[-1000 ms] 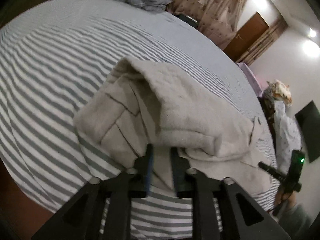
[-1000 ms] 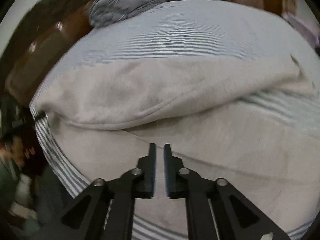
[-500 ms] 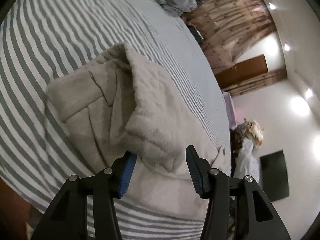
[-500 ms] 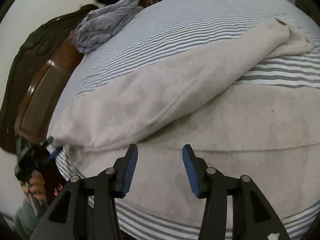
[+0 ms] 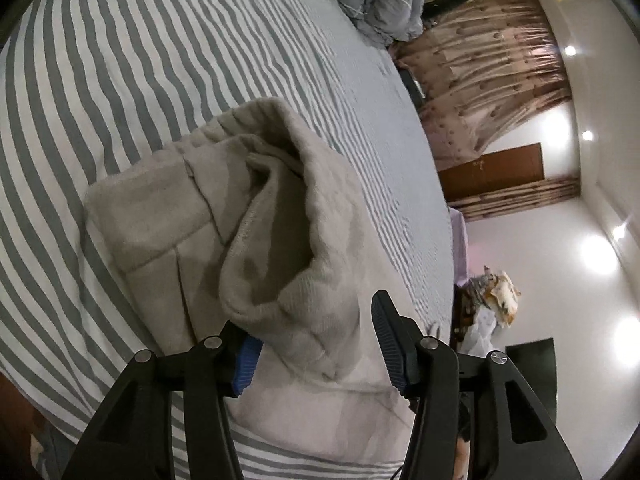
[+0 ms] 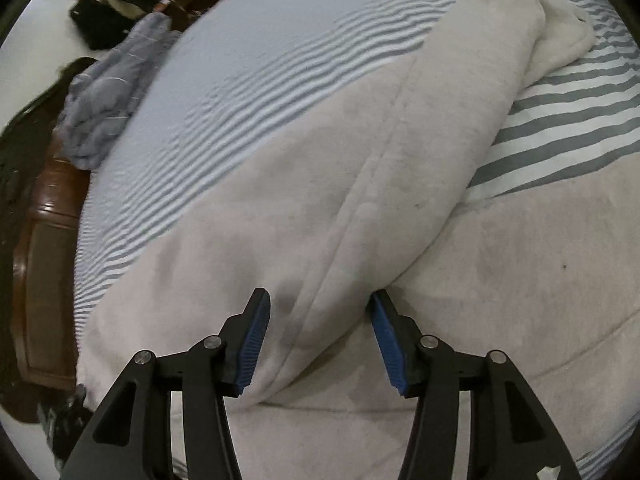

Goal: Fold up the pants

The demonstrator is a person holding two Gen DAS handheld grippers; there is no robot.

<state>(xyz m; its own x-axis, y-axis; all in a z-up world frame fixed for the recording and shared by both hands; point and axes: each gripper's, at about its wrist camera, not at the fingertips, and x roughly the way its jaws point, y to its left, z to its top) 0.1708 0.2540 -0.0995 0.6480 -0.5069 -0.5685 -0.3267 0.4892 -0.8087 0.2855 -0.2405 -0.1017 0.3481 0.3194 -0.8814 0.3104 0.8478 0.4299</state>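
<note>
Both of my grippers stand with their jaws spread wide and nothing clamped between them. Through the left wrist camera I see the left gripper [image 5: 316,342] poised over the pale beige fleece pants [image 5: 256,240], which lie on the grey-and-white striped bedsheet [image 5: 120,60]. A rolled, open end of the fabric bulges up right between my fingers; the cloth overlaps the blue ribbed pad of one finger [image 5: 246,364] and stands apart from the other pad. Beyond that bulge, flatter seamed panels of the same garment spread toward the left of the view.

Through the right wrist camera, the right gripper [image 6: 318,340] hovers over the pants [image 6: 280,220] as well. A long doubled-over fold runs from between the fingers diagonally up toward the far right, where its end lies rumpled on the sheet [image 6: 280,40]. More beige cloth spreads flat beneath and to the right of the gripper. The fold's near edge sits in the gap between the pads, and I cannot tell whether either pad touches it.

At the far side of the bed lies a crumpled grey-blue quilted blanket [image 6: 104,100], well apart from the pants, beside a dark brown wooden headboard [image 6: 44,260].
</note>
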